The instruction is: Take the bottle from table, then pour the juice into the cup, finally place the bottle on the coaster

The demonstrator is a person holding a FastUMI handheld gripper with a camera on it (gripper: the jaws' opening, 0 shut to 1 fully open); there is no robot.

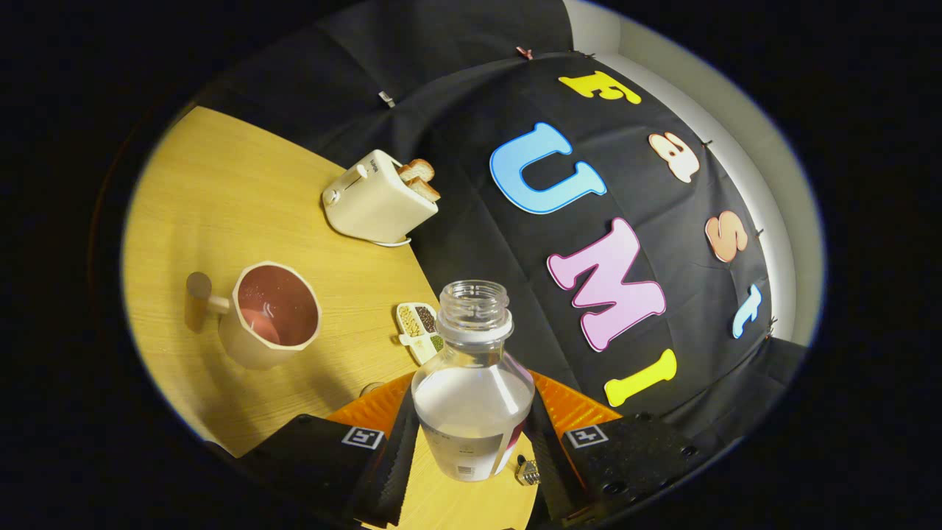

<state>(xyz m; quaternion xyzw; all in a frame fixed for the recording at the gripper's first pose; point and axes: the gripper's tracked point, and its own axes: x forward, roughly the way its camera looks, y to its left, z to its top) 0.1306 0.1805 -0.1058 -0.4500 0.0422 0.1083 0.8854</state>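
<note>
A clear, uncapped bottle (473,383) stands between my fingers, and my gripper (471,449) is shut on its lower body. The bottle holds whitish liquid up to its shoulder and its open neck points away from me. The whole view is tilted. Beyond the fingers, on the wooden table (213,199), sits a cream mug (271,314) with a handle; its inside looks reddish-pink with some liquid at the bottom. The mug is apart from the bottle's mouth. A small round edge (372,387) peeks out just ahead of one finger; I cannot tell what it is.
A cream toaster (379,199) with two bread slices stands further back near the table's curved edge. A small divided dish (421,331) of grains lies just behind the bottle's neck. A small metal clip (527,472) lies by the bottle's base. Black cloth wall lies beyond the table.
</note>
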